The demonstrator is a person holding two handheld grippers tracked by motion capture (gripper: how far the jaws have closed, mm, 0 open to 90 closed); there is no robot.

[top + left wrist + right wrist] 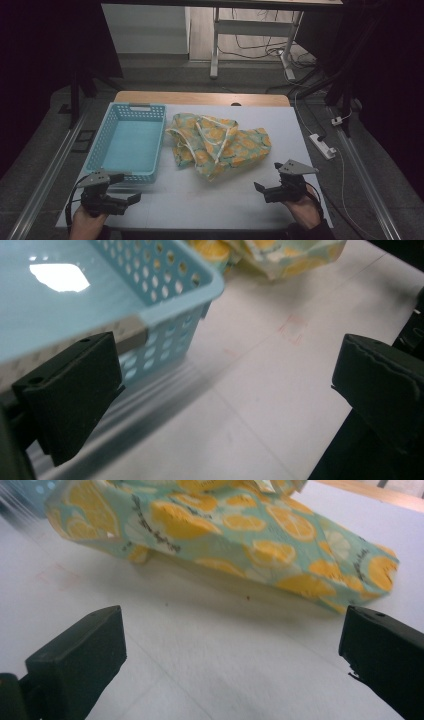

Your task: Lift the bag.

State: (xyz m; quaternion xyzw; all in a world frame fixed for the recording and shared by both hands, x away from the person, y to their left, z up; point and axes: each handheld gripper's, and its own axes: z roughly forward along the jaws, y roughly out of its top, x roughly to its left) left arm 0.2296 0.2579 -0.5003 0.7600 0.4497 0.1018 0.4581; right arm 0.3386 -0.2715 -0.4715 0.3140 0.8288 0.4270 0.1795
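A crumpled green cloth with an orange-slice print point(217, 142) lies in the middle of the white table sheet, and it also fills the far part of the right gripper view point(240, 535). To its left stands a light blue perforated basket point(102, 145), empty inside. My left gripper point(131, 200) hovers open just in front of the basket's near corner point(200, 295). My right gripper point(260, 189) is held open at the front right, short of the cloth, with bare sheet between its jaws.
The white sheet point(200, 200) covers a wooden table whose far edge point(200, 97) shows. A power strip point(322, 146) and cables lie on the floor to the right. A metal rail point(45, 170) runs along the left side.
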